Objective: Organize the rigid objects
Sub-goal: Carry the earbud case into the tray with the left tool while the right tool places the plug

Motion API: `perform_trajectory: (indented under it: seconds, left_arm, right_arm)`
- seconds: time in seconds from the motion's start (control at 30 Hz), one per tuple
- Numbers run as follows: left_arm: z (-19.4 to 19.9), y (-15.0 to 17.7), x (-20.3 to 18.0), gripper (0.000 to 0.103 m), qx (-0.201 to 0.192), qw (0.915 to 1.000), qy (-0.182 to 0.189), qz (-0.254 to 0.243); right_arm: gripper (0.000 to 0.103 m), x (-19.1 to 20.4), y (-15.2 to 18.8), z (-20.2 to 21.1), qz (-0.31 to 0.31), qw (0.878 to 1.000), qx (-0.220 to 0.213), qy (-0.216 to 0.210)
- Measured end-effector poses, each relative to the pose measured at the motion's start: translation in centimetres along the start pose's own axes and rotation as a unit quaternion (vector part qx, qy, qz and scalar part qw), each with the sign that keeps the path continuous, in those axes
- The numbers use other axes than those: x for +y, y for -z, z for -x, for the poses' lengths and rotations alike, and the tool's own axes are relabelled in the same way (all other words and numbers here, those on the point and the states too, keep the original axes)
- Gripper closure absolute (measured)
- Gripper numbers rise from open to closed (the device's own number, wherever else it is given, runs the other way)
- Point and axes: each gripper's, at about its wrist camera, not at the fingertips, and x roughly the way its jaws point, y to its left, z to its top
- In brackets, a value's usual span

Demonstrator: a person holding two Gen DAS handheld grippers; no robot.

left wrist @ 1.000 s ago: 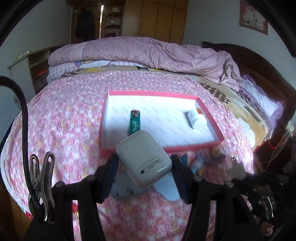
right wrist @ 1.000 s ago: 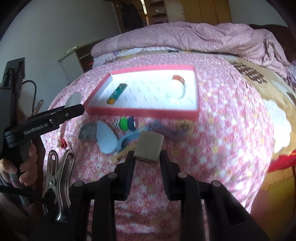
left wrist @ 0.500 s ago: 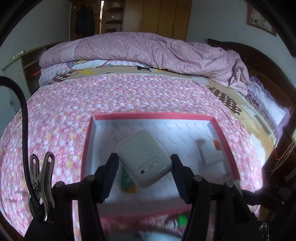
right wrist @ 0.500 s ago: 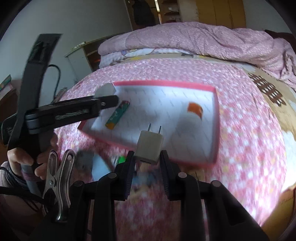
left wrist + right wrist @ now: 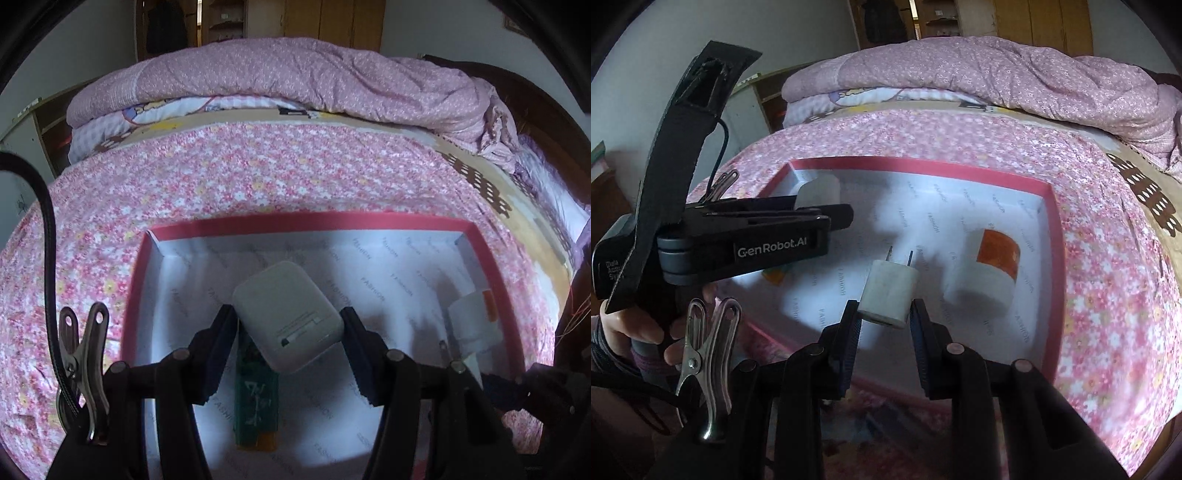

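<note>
The bed (image 5: 229,184) carries the work area, with a pink floral cover and a folded quilt (image 5: 295,81) at its far end. On the cover lies the tray (image 5: 332,220), a shallow white box with a low red rim, directly beneath both claws.

Your left claw (image 5: 288,325) is clenched on the white case (image 5: 286,314), a rounded box held over the tray's left half. Your right claw (image 5: 884,314) is clenched on the charger plug (image 5: 889,293), prongs pointing away from you, over the tray's middle.

Inside the tray, the white roll (image 5: 986,275) with an orange label lies on its side near the right wall. The green battery (image 5: 255,398) lies lengthwise just below the white case in the left wrist view.

To set down well:
1. Lower each claw until its load nearly touches the floor of the tray before releasing.
2. Place the white case beyond the green battery, not on it.
3. Put the charger plug in the bare strip between the battery and the roll.

Open room lies in the tray's far half. Keep the two claws apart; they appear close over the tray. Stay clear of the red rim.
</note>
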Motion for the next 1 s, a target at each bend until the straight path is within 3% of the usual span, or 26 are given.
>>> perform_trajectory:
  seconds: [0.2,0.43,0.63,0.7,0.87,1.0]
  left_arm:
    - [-0.6,0.3,0.1,0.046,-0.009,0.9999,-0.008,-0.007]
    - [-0.6,0.6,-0.3,0.045,-0.018,0.9995,-0.018,-0.018]
    - [-0.2,0.4,0.3,0.044,-0.013,0.9999,-0.006,0.001]
    - [0.1,0.3,0.7,0.040,-0.011,0.9999,-0.001,0.012]
    - [1.4,0.6,1.3,0.037,-0.011,0.9992,0.012,0.037]
    - [2.3,0.8,1.3,0.037,-0.016,0.9993,0.003,0.033]
  right_arm:
    - [0.075,-1.4,0.0,-1.2,-0.018,1.000,-0.001,0.001]
    - [0.075,-0.8,0.3,-1.4,0.006,1.000,-0.019,0.021]
    - [0.074,-1.2,0.3,-1.2,-0.010,1.000,-0.019,0.010]
    - [0.073,-1.4,0.3,-1.2,-0.017,1.000,-0.019,0.005]
    - [0.056,-1.2,0.6,0.0,-0.027,0.999,-0.041,0.007]
    - [0.051,-0.7,0.6,1.1,-0.017,0.998,-0.062,0.007]
